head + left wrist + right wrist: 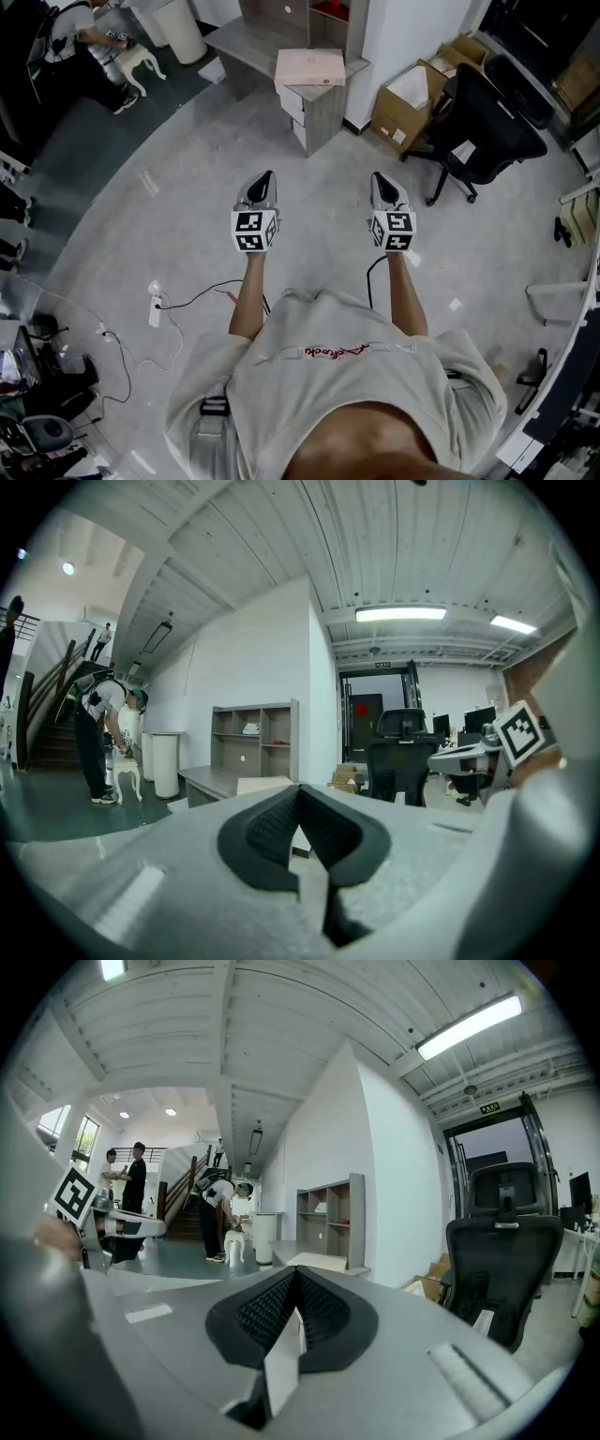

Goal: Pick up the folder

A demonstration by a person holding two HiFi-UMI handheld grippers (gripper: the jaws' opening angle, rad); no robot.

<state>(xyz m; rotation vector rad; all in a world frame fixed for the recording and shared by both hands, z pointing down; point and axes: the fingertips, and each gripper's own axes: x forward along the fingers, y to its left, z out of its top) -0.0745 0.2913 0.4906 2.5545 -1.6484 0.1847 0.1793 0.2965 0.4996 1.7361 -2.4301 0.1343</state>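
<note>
Both forearms reach forward side by side, apart from each other. The left gripper [259, 191] and right gripper [385, 191] point ahead, nearly level, each with its jaws closed together and empty.

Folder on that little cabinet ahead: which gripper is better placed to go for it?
Left, by a little. Both grippers are shut, empty and well short of the folder, but in the head view the left gripper sits nearer its line than the right gripper.
</note>
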